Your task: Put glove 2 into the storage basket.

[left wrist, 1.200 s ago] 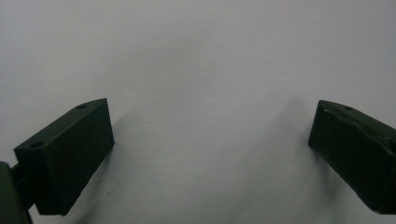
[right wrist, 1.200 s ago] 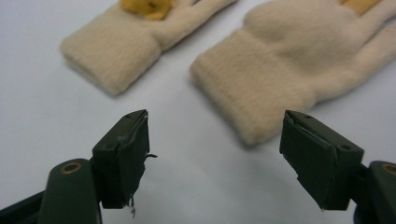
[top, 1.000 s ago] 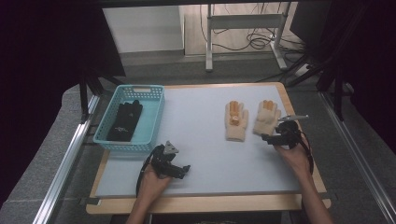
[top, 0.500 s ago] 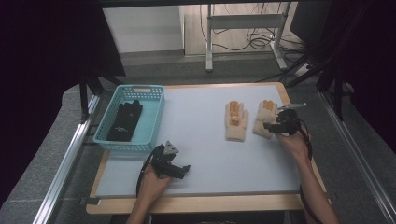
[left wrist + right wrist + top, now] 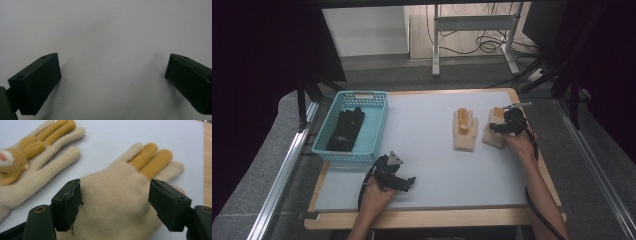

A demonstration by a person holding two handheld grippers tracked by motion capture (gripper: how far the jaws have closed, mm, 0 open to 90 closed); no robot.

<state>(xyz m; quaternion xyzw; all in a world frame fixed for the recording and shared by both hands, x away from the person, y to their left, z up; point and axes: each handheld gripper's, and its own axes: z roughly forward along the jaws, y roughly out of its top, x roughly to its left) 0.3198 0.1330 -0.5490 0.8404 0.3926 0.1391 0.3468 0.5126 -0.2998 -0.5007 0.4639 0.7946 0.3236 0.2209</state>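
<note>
White mat [image 5: 432, 155] under cream glove [image 5: 117, 202]

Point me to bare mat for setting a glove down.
Free: the wide strip between the blue basket and the left tan glove, and the front band right of the left tongs. Crowded: far right, right tongs over the right tan glove.

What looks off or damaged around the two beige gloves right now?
The gloves lie flat, side by side, nothing spilled. One oddity: the right gripper has frayed, peeling padding on its jaws, which straddle the right-hand glove. Black gloves sit tidily in the blue basket.
</note>
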